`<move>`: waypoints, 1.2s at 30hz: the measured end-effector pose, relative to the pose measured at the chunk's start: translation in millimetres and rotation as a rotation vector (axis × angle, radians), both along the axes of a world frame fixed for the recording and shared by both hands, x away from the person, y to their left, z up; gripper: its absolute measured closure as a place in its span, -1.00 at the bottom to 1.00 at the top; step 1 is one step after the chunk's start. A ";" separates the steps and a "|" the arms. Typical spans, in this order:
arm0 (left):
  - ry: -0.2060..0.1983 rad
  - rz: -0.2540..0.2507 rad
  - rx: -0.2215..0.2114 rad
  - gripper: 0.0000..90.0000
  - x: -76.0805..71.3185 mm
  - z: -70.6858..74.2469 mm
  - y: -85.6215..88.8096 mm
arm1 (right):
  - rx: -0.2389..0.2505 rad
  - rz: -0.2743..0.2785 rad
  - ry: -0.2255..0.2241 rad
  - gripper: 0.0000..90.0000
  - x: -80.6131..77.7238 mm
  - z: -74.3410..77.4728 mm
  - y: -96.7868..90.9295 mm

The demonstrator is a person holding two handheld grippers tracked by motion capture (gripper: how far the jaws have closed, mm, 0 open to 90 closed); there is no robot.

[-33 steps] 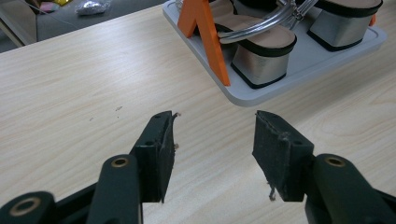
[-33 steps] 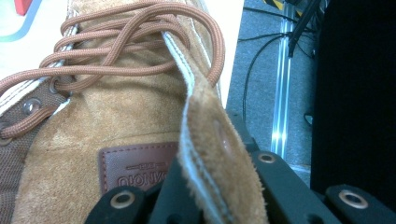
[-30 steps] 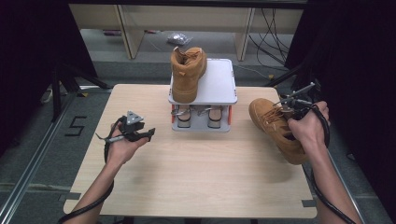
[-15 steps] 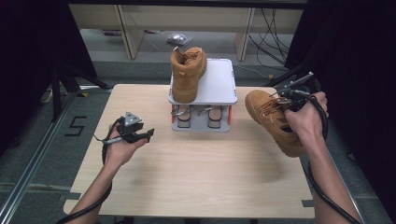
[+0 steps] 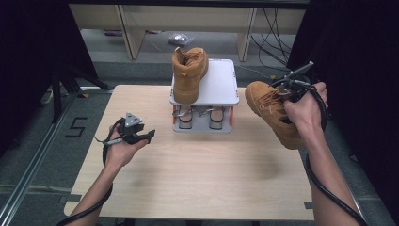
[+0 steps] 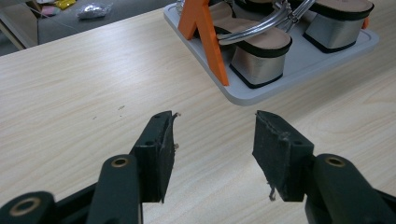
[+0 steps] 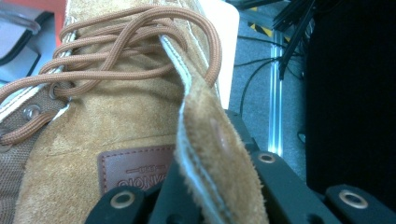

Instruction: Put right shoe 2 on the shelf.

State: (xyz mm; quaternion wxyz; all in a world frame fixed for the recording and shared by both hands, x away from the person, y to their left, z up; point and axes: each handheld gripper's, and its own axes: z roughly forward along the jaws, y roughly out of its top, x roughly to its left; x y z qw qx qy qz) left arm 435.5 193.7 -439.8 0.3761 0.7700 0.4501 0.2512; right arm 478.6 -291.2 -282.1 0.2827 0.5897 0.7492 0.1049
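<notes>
**Jaws clamp the boot's collar, with the free slot up and to the left**

Jaws of the right gripper (image 5: 287, 92) are pinched on the suede collar edge of the loose tan boot (image 5: 273, 113), as the right gripper view shows: the flap (image 7: 212, 154) sits squeezed between the two black pads, laces above it. In the high view the boot hangs off the desk (image 5: 188, 188) near its right edge, toe pointing down and toward the person, its long axis running diagonally from the hand.

The white two-tier rack (image 5: 216, 82) lies to the left of the held boot and a little farther back. Its mate, the other boot (image 5: 188, 73), stands on the left half of the top shelf, so the bare right half is the side nearest the right hand. Judging by that, the boot must swing left and level out.

The left gripper (image 5: 134, 133) rests over the desk's left part, jaws apart and holding nothing, pointed toward the rack's lower tier (image 6: 261, 60).
</notes>
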 end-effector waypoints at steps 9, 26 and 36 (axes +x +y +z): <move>0.000 -0.001 0.005 0.05 -0.7 -1.1 1.6 | -0.011 0.005 -0.018 0.94 9.0 9.6 9.5; -0.007 0.005 -0.006 0.05 -1.1 -1.4 1.8 | -0.013 0.006 -0.052 0.94 23.3 30.8 22.7; 0.004 -0.008 0.016 0.06 -0.7 -1.3 2.5 | -0.007 0.010 -0.072 0.94 35.3 45.1 42.1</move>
